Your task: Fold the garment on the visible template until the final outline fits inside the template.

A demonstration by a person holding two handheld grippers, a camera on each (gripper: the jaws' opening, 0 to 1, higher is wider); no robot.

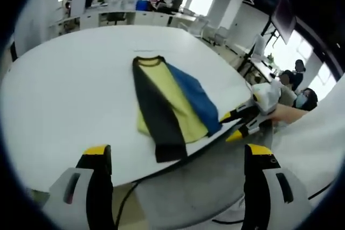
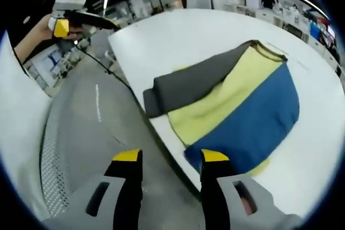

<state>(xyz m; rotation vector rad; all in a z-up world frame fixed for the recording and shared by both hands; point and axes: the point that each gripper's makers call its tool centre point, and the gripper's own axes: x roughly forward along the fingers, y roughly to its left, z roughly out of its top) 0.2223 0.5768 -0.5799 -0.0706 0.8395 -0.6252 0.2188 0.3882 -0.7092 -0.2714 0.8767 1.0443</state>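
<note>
A folded garment [image 1: 171,106] lies on the white table [image 1: 75,79], near the table's edge. It has a yellow middle, a dark grey fold along one side and a blue panel [image 2: 253,122] along the other. My left gripper [image 1: 178,153] is open, held back from the table edge and above the floor, with nothing between its jaws. My right gripper [image 2: 171,158] is open too, right at the table edge by the blue hem corner. In the left gripper view the right gripper [image 1: 230,126] comes in from the right, its yellow tips beside that corner. The left gripper [image 2: 81,21] appears at top left, held by a hand.
Grey floor [image 2: 91,111] runs along the table's near edge. A dark cable [image 1: 126,195] hangs below that edge. Office desks and chairs [image 1: 124,12] stand behind the table, and people [image 1: 299,87] sit at the right.
</note>
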